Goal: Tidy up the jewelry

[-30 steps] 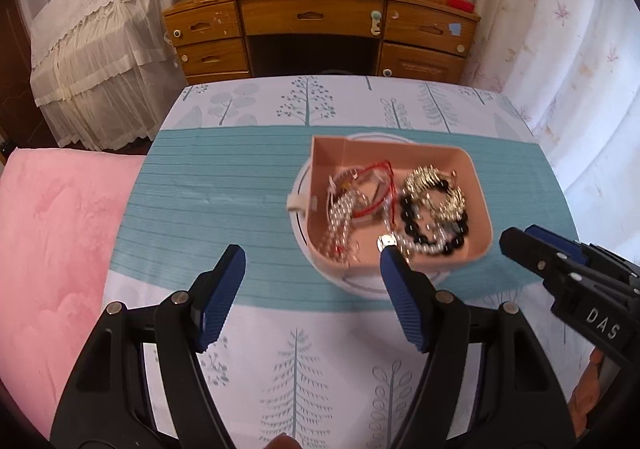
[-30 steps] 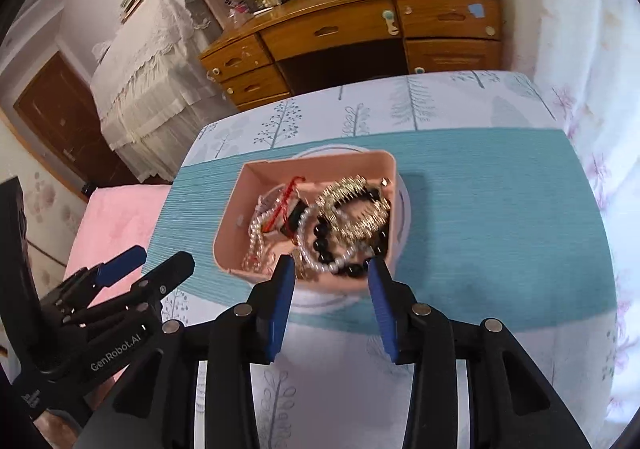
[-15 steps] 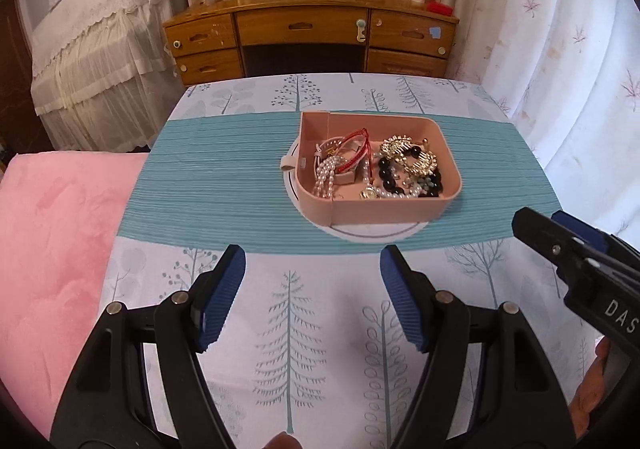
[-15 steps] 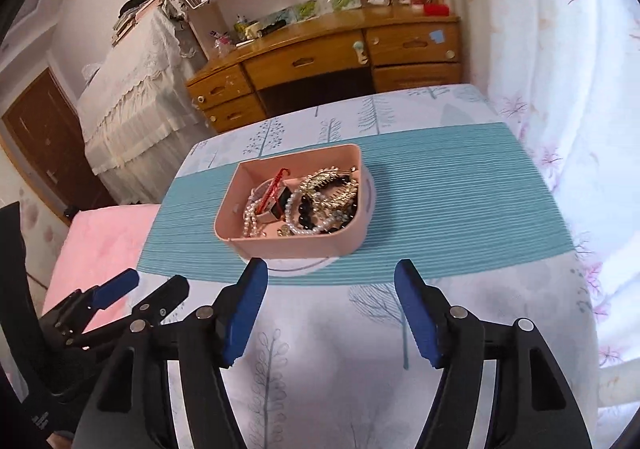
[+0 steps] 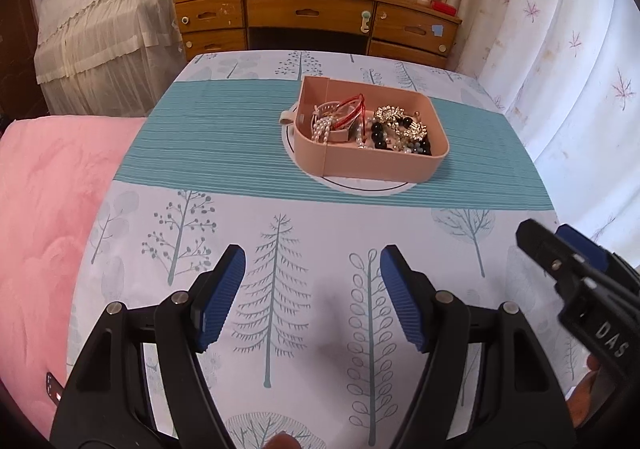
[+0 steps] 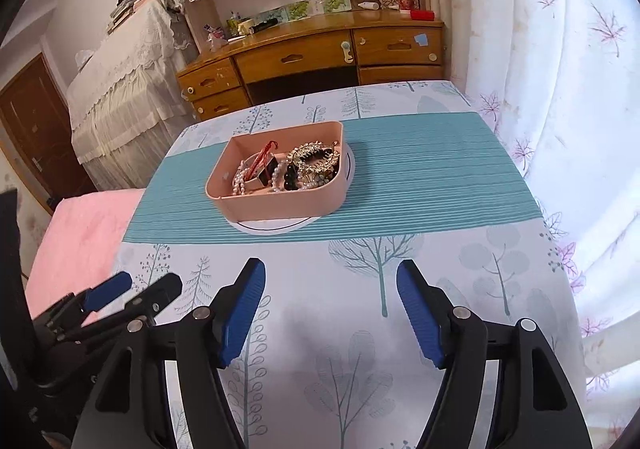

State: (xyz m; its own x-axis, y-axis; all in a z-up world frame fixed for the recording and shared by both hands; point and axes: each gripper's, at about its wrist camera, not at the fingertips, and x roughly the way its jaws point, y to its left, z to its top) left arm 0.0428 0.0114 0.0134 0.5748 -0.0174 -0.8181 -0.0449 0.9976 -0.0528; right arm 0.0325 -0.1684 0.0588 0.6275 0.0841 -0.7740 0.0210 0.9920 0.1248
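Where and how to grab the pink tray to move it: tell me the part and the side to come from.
Take the pink tray by its near long wall, coming down from above on the near side. That wall stands upright and bare, with a thin rim that one pad can go inside and one outside. The jewelry is heaped toward the far right corner, so near the left end the inner pad probably finds more room.

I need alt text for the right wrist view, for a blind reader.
A pink plastic tray full of tangled jewelry sits on a teal striped table runner. The open right hand-held gripper, empty, hovers over the tree-printed tablecloth nearer the camera.
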